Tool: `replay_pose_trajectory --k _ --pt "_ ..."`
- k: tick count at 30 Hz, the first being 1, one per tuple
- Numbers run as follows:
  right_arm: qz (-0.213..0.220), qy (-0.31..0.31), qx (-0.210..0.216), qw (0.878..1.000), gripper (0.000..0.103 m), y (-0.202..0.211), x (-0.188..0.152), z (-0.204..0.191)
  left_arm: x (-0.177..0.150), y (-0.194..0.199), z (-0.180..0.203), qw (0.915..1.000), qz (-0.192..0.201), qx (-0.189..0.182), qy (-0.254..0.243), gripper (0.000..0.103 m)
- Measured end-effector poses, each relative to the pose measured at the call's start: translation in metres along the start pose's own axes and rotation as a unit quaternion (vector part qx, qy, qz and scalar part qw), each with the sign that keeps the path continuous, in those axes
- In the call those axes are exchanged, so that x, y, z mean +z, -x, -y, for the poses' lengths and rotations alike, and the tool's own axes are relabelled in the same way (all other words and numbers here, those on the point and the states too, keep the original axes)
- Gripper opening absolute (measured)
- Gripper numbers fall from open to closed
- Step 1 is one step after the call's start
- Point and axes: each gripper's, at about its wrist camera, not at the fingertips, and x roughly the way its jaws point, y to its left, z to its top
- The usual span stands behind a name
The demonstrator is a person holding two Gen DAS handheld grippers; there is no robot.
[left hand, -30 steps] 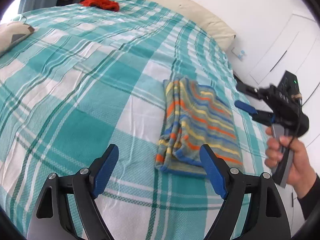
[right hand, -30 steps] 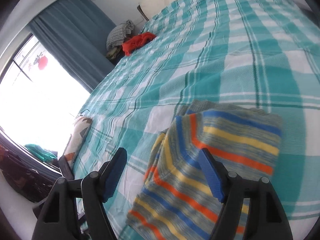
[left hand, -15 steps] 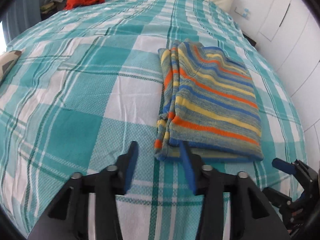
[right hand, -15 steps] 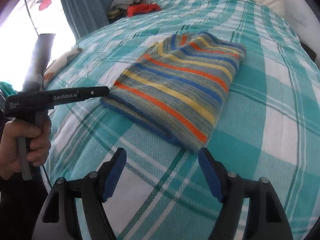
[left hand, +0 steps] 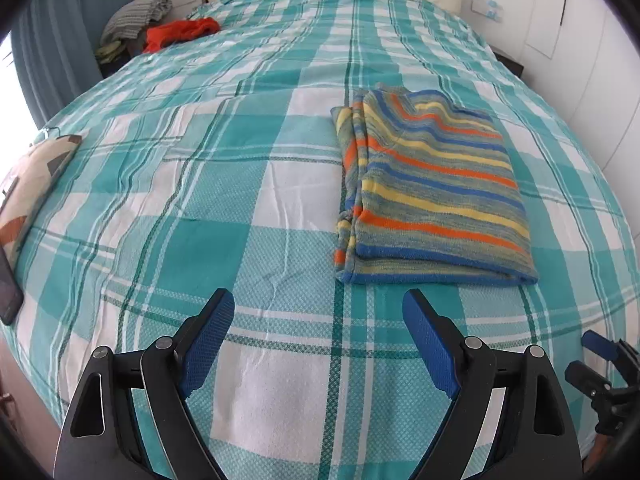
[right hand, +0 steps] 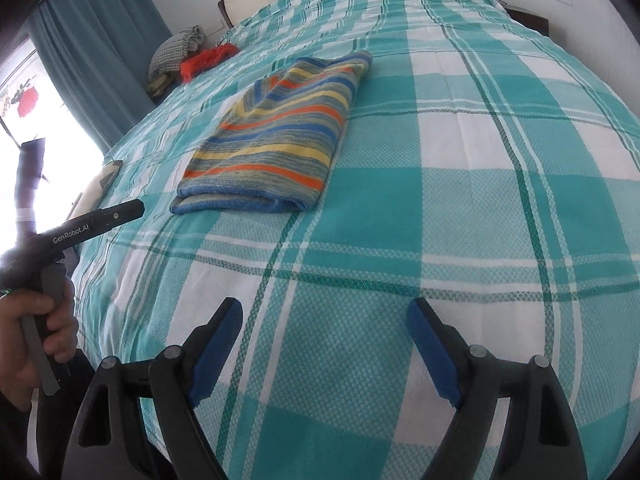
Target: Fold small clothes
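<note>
A folded striped knit garment (left hand: 432, 188), banded in blue, orange, yellow and grey, lies flat on the teal plaid bedspread (left hand: 224, 208). My left gripper (left hand: 318, 312) hangs just short of its near edge, jaws opening, nothing between the blue pads. In the right wrist view the same garment (right hand: 276, 136) lies further off to the upper left. My right gripper (right hand: 324, 320) is over bare bedspread, jaws opening and empty. The right gripper's fingers (left hand: 600, 368) show at the lower right of the left wrist view. A hand (right hand: 36, 332) holds the left gripper's handle.
A red garment (left hand: 180, 34) and a grey striped pile (left hand: 134, 16) sit at the far left corner of the bed. A patterned cushion (left hand: 32, 176) and a dark phone (left hand: 8, 288) lie at the left edge. Teal curtains (right hand: 100, 48) and white wardrobe doors (left hand: 592, 60) flank the bed.
The right gripper let the garment go and drew back towards the bed's near edge. The left gripper's jaws narrowed, then widened again, and it turned to face the garment squarely.
</note>
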Motion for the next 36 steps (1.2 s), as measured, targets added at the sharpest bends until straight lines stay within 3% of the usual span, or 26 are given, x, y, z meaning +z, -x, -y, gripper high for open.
replay_pose_trajectory --k 5,8,13,19,26,28,30,31,32,33,34,36 --pt "0.002 -0.002 -0.001 1.000 0.084 0.000 -0.006 0.003 0.000 -0.010 -0.001 0.9999 -0.016 -0.004 0.004 0.089" --pt "0.006 -0.004 0.000 1.000 0.084 0.002 -0.007 0.005 0.000 -0.014 -0.015 0.9970 -0.023 -0.062 0.040 0.090" --pt "0.007 0.006 -0.001 1.000 0.084 0.001 0.000 0.007 0.019 -0.029 -0.040 0.9842 -0.030 -0.143 0.100 0.092" --pt "0.025 -0.003 0.011 1.000 0.084 -0.013 0.053 0.016 0.072 -0.069 -0.044 0.9669 -0.063 -0.226 0.100 0.095" --pt "0.039 -0.068 0.082 0.994 0.088 -0.064 0.138 0.038 0.109 -0.127 -0.021 0.9691 -0.101 -0.217 0.059 0.095" --pt "0.024 -0.076 0.109 0.991 0.088 -0.092 0.156 0.034 0.113 -0.138 -0.007 0.9758 -0.105 -0.189 0.036 0.096" --pt "-0.005 -0.082 0.151 0.985 0.078 -0.125 0.167 0.025 0.115 -0.138 0.011 0.9799 -0.091 -0.178 0.007 0.094" --pt "-0.018 -0.073 0.148 0.986 0.069 -0.140 0.170 0.017 0.115 -0.138 0.021 0.9785 -0.087 -0.187 -0.008 0.075" --pt "-0.020 -0.047 0.110 0.993 0.049 -0.149 0.171 0.006 0.115 -0.140 0.030 0.9751 -0.093 -0.200 -0.021 0.024" --pt "-0.017 -0.013 0.072 0.997 0.042 -0.153 0.171 -0.006 0.114 -0.144 0.037 0.9730 -0.109 -0.202 -0.023 0.018" --pt "-0.013 0.009 0.054 0.998 0.037 -0.153 0.171 -0.014 0.115 -0.141 0.040 0.9761 -0.102 -0.190 -0.021 0.017" --pt "-0.002 0.020 0.040 0.999 0.030 -0.143 0.172 -0.024 0.119 -0.123 0.042 0.9779 -0.081 -0.191 -0.026 0.017"
